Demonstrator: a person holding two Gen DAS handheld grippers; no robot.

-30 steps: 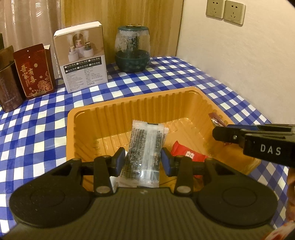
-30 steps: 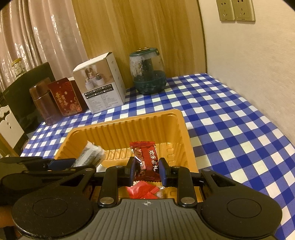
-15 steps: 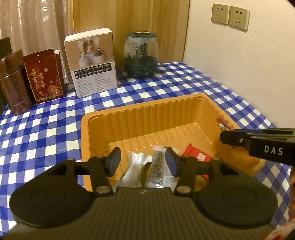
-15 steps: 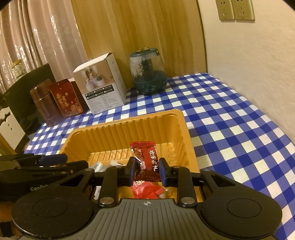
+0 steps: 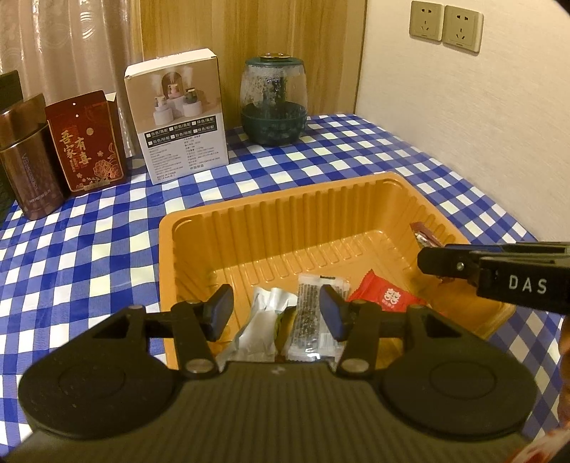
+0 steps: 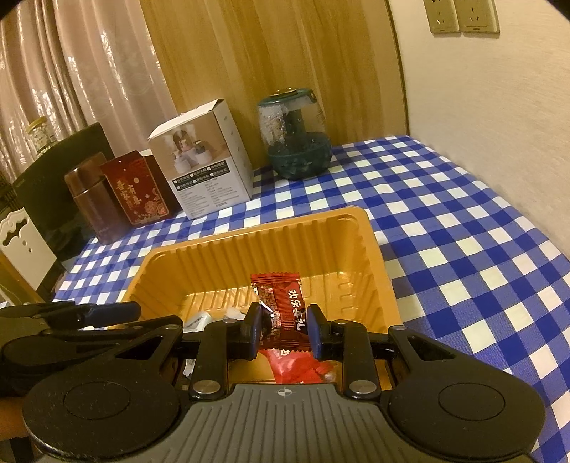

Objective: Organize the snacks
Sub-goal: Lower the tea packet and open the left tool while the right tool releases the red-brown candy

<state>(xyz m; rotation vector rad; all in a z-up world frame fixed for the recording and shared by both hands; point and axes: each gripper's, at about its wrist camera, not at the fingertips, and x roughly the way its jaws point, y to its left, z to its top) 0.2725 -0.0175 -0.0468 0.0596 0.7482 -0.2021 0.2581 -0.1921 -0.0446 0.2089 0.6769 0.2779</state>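
Observation:
An orange plastic tray (image 5: 285,199) sits on the blue checked cloth. In its near end lie a clear packet of dark seeds (image 5: 310,313), a white packet (image 5: 260,320) and a bright red packet (image 5: 386,297). My left gripper (image 5: 275,308) hangs open just above the seed and white packets, its pads clear of both. My right gripper (image 6: 285,326) is shut on a dark red candy packet (image 6: 281,295) and holds it upright over the tray (image 6: 249,231), above the bright red packet (image 6: 295,363). In the left wrist view the right gripper's fingers (image 5: 438,261) come in from the right.
Along the back stand a white product box (image 5: 178,114), a glass dome jar with a green base (image 5: 274,103), a dark red box (image 5: 85,142) and a brown canister (image 5: 28,160). A wall with sockets (image 5: 445,25) borders the table on the right.
My left gripper opened and let go of the seed packet, which dropped flat into the tray beside the white packet. The left gripper drew back a little. The right gripper kept still with its packet.

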